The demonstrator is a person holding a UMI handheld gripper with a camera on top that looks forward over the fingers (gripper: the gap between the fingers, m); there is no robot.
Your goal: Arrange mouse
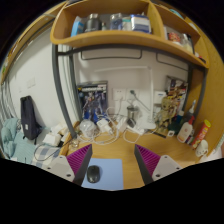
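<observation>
One mouse [94,174] between spread fingers of hand-held gripper [112,160]; cluttered desk [118,152], cables [60,138] beyond.

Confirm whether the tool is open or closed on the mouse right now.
Open. The tool has its fingers spread wide, and the dark mouse lies on the wooden desk between them, untouched, with gaps either side.

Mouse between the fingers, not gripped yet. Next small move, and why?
Probably ease the hand-held gripper forward and down, then close. The mouse lies on the wooden desk low between the open fingers, nearer the left pad than the right, with gaps either side. A slight shift left would likely centre it before closing.
</observation>
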